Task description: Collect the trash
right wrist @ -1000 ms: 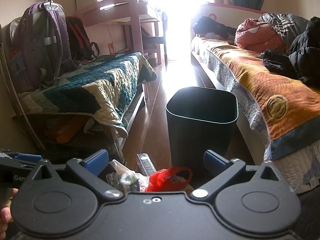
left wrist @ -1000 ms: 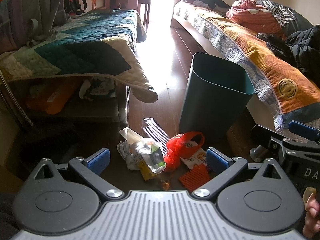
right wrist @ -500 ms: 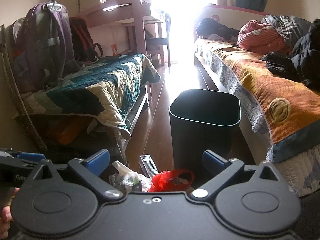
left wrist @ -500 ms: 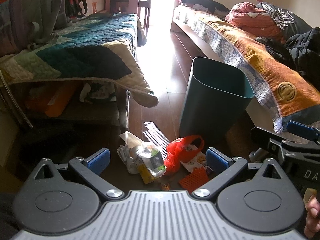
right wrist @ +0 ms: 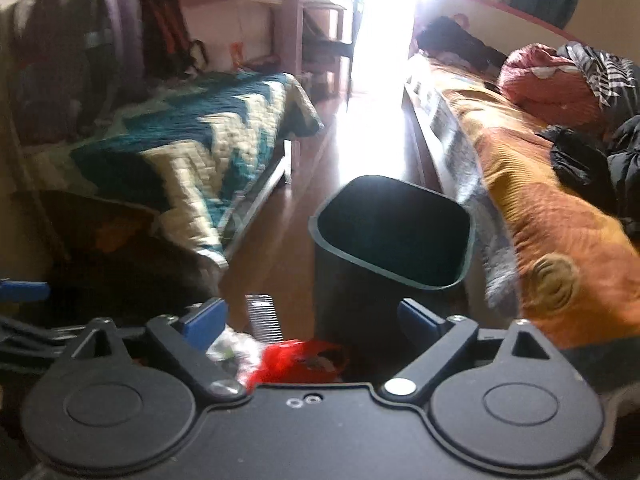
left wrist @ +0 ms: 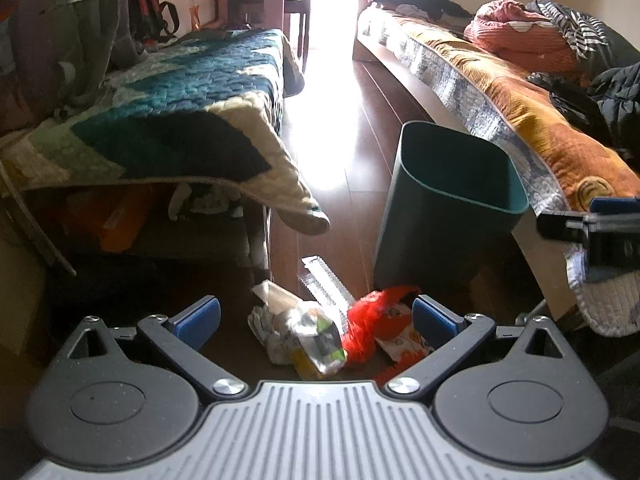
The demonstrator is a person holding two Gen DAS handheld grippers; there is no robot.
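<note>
Between two quilted beds, dark floor near green bin [left wrist: 448, 208] littered with wrappers [left wrist: 312, 336], print unreadable; left gripper [left wrist: 316, 318] open, empty; right gripper [right wrist: 312, 318] narrowing, empty.

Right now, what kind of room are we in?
Most likely a bedroom: a bed with a teal patchwork quilt, another with an orange blanket, backpacks, and a dark green bin on the wooden floor.

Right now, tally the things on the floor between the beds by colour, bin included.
Red: 1, the red plastic bag
Orange: 1, the orange mesh piece, mostly hidden
White or clear: 3, the crumpled wrappers, the snack packet, the clear ridged tray
Dark green: 1, the bin
Total: 6
</note>
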